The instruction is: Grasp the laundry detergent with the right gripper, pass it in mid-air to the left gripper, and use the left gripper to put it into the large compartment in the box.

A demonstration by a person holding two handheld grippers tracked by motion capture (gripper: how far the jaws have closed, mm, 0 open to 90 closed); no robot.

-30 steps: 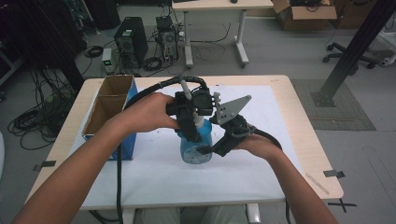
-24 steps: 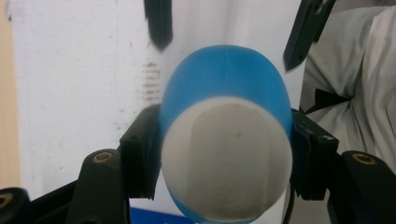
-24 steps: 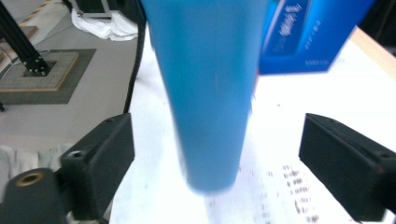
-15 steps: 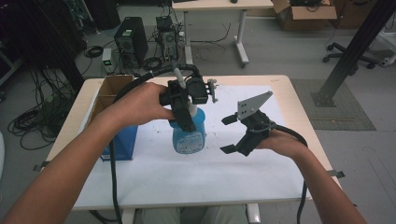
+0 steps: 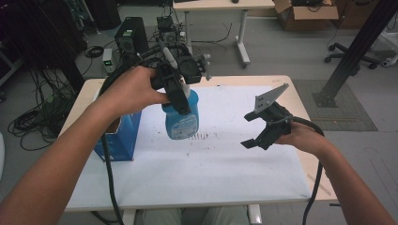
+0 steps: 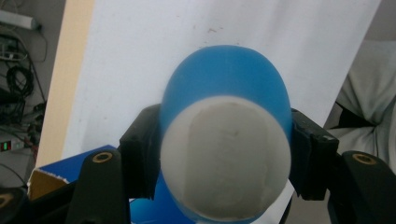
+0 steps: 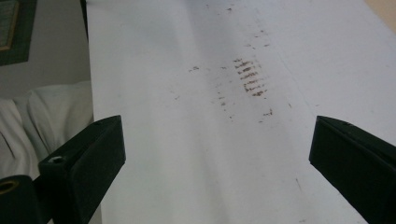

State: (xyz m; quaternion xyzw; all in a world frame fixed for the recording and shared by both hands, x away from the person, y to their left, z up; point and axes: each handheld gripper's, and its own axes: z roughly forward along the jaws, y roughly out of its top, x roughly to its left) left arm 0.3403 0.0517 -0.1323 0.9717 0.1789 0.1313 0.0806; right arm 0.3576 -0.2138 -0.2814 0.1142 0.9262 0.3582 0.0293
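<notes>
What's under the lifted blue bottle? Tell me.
Under the bottle, held in the left tongs, lies the white sheet with brown marks. Directly beneath is hidden.

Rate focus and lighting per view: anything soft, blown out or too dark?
High view: even light, left forearm dark at lower left, blue bottle sharp enough. Left gripper view: bottle top very close and soft, its white face nearly washed out. Right gripper view: white table cover bright, brown marks readable, black tongs slightly blurred near the lens.
</notes>
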